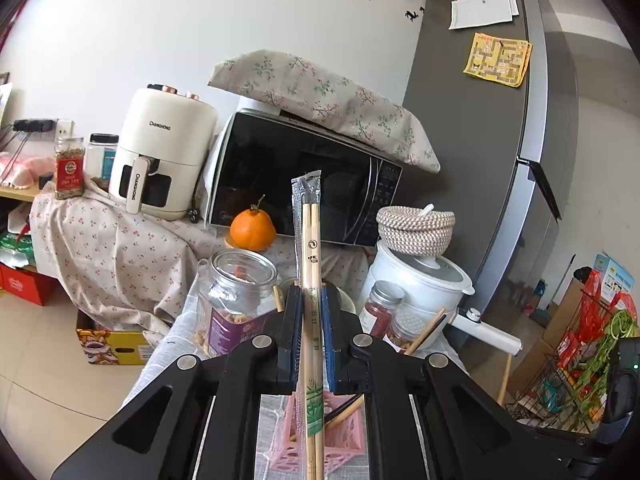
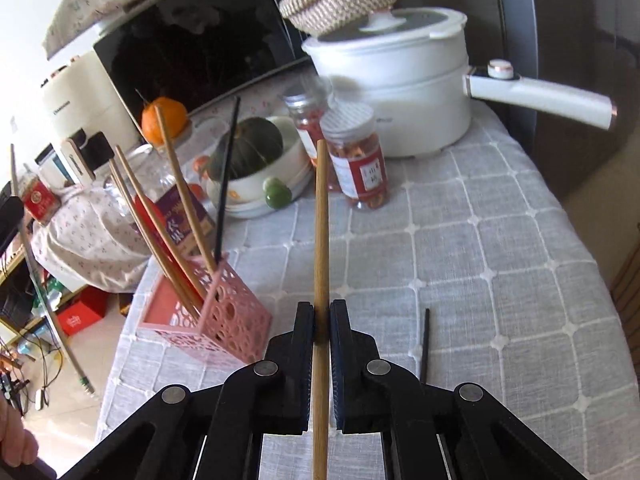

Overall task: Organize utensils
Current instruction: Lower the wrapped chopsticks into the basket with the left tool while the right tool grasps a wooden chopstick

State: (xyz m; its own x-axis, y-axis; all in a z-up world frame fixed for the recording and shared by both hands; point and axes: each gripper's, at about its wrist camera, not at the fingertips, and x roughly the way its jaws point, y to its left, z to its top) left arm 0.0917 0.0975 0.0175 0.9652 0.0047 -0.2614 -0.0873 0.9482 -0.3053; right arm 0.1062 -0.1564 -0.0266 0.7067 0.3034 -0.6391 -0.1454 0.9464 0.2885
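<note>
A bare wooden chopstick [image 2: 321, 216] is being clamped in the closed right gripper [image 2: 321, 312], above the grey checked tablecloth [image 2: 480, 248]. A plastic-wrapped pair of bamboo chopsticks [image 1: 311, 248] is being pinched in the closed left gripper [image 1: 311, 300]. Both loads are best being lowered upright into the pink perforated plastic holder [image 2: 224, 316], clear of the sticks already leaning there; a black chopstick [image 2: 425, 340] is being left on the cloth.

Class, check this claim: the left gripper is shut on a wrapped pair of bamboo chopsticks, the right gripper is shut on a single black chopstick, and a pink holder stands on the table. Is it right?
Not quite. The right gripper is shut on a single brown wooden chopstick, as the right wrist view shows; a black chopstick lies loose on the tablecloth. The left gripper does hold the wrapped pair, and the pink holder stands there.
</note>
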